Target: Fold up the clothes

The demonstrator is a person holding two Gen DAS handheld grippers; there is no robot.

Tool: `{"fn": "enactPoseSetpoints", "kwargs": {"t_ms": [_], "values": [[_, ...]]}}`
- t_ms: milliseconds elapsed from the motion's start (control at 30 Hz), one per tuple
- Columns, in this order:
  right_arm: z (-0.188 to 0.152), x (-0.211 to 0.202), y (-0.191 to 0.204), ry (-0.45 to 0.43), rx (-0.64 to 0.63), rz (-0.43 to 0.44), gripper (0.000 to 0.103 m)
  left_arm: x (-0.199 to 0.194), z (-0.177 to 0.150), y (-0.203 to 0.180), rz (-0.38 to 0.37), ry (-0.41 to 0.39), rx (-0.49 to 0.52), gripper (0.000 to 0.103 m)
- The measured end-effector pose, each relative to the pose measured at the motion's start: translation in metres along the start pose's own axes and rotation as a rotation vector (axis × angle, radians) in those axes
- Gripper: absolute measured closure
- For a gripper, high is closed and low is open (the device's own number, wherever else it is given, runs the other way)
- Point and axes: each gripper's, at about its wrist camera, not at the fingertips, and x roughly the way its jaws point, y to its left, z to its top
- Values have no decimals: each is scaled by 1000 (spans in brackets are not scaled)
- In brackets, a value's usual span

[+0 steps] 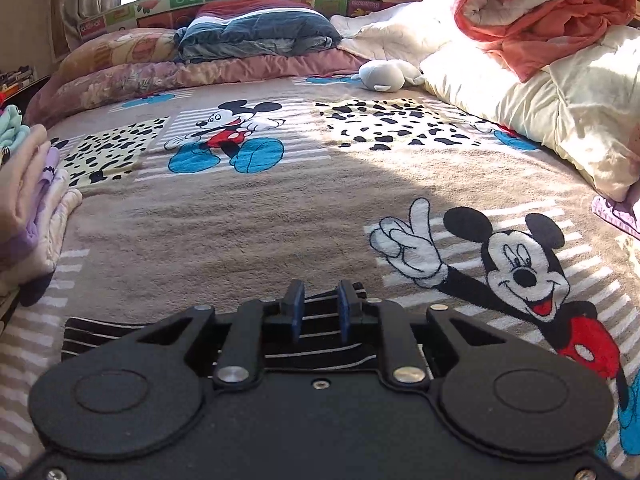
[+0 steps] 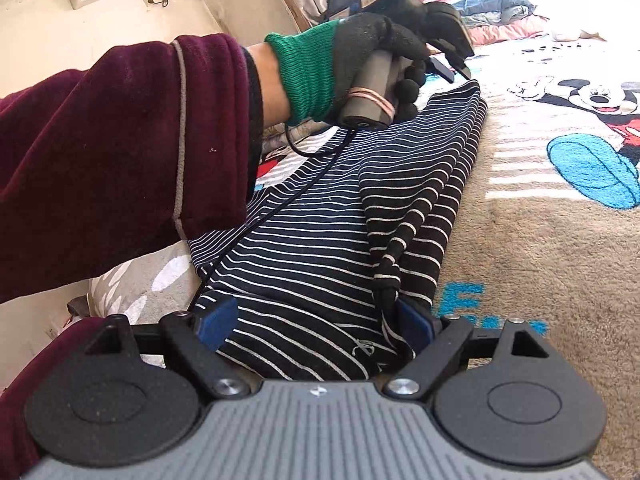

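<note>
A black garment with thin white stripes (image 2: pixel 320 216) lies lengthwise on the cartoon-mouse blanket (image 2: pixel 540 240), one long edge folded over itself. My right gripper (image 2: pixel 316 322) stands open at its near end, a blue pad on either side of the cloth, which stays flat between them. At the far end a gloved hand (image 2: pixel 360 64) holds my left gripper (image 2: pixel 454 70) down over the garment. In the left wrist view the left gripper (image 1: pixel 320 308) is open by a narrow gap. Striped cloth (image 1: pixel 100 334) shows under and between the fingers, and the pads do not press it.
A stack of folded pastel clothes (image 1: pixel 32 208) sits at the bed's left edge. Pillows (image 1: pixel 256 36) and a grey plush toy (image 1: pixel 388 76) lie at the head. A cream quilt (image 1: pixel 552 108) and an orange blanket (image 1: pixel 540 12) are piled on the right. A maroon sleeve (image 2: pixel 120 160) crosses the right view.
</note>
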Motion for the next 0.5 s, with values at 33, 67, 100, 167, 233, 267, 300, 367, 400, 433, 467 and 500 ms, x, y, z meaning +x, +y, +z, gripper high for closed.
{"fn": "enactPoseSetpoints", "kwargs": {"t_ms": [33, 67, 100, 167, 233, 267, 300, 367, 400, 433, 467, 500], "values": [[0, -1, 0, -6, 4, 0, 18, 2, -2, -2, 0, 3, 30, 87], [1, -3, 0, -12, 7, 0, 18, 4, -3, -5, -1, 5, 55, 87], [0, -3, -1, -11, 12, 2, 18, 7, -4, -8, -1, 8, 80, 87], [-2, -1, -2, -2, 13, 1, 18, 16, -6, -12, 4, 19, 106, 87], [-3, 1, -1, 5, 3, -5, 18, 32, -9, -14, 32, 65, 125, 87], [-3, 1, -1, 6, 1, -6, 18, 43, -11, -14, 61, 107, 133, 88], [-3, 2, -1, 6, 2, -6, 18, 48, -12, -14, 76, 120, 135, 87], [-4, 3, -1, 9, 3, -7, 18, 54, -11, -14, 90, 128, 132, 87], [-4, 3, -1, 11, 2, -7, 18, 55, -8, -14, 93, 140, 130, 86], [-5, 3, -1, 13, 1, -7, 18, 55, -8, -14, 93, 147, 136, 86], [-6, 3, -1, 16, -4, -9, 18, 55, -7, -14, 93, 152, 145, 86], [-7, 3, 0, 18, -9, -11, 17, 54, -8, -14, 93, 152, 156, 82]]}}
